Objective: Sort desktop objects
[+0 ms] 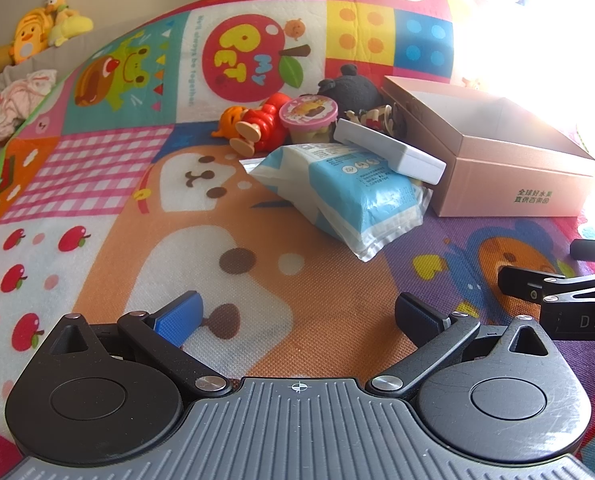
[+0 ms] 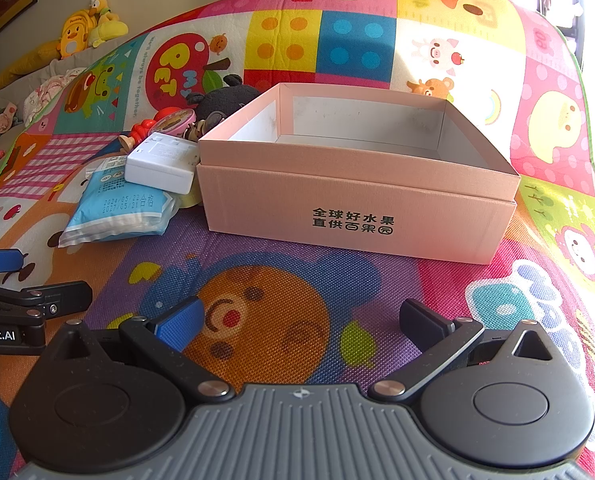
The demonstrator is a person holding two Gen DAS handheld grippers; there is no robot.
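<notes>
Both claws hang released: left gripper (image 1: pixel 297 320), right gripper (image 2: pixel 301 324). Beyond, mid-frame, the white case (image 1: pixel 389 150) rests tilted on the blue pouch (image 1: pixel 345 196) (probably wipes) beside the pink box (image 2: pixel 357 208); tugging the pouch could spill it.

Black claw (image 1: pixel 297 314) — blue pads (image 1: pixel 179 318), silver screws
</notes>
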